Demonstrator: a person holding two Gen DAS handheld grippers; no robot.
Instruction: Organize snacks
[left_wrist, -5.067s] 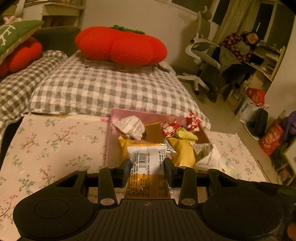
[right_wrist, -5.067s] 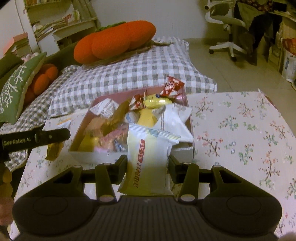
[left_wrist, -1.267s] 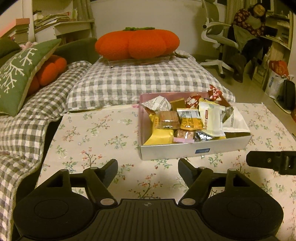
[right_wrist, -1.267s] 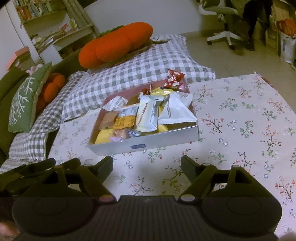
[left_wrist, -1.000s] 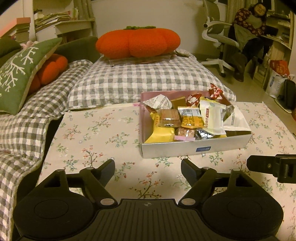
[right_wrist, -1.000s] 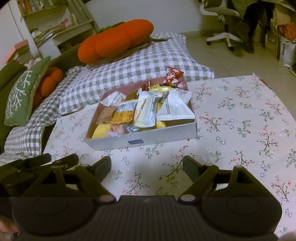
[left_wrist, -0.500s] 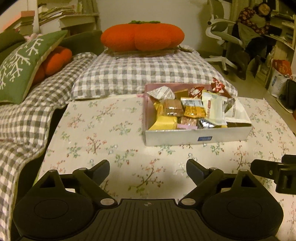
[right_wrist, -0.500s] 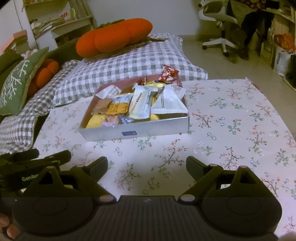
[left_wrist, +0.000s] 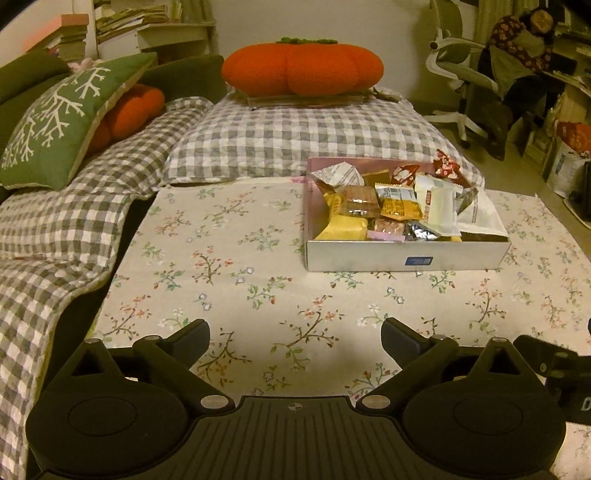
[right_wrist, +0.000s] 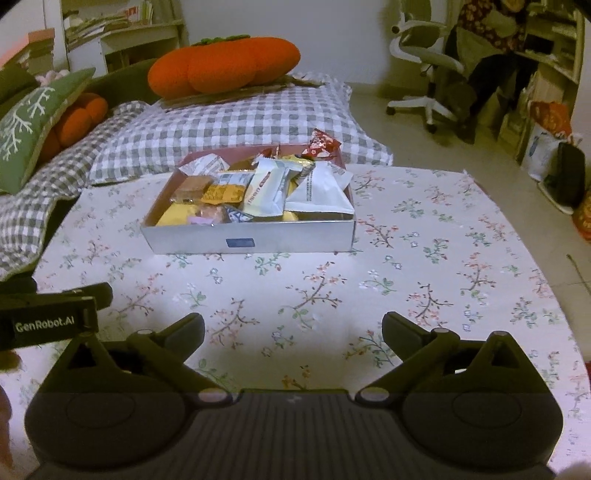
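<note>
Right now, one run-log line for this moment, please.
left gripper: open, empty | right gripper: open, empty | snack box: full, on floral tablecloth | loose snacks: none

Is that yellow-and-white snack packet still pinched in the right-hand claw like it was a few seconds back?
No. The yellow-and-white packet now lies in the snack box on the floral cloth, among the other snacks. The right gripper has just been opening, with nothing between its jaws.
</note>
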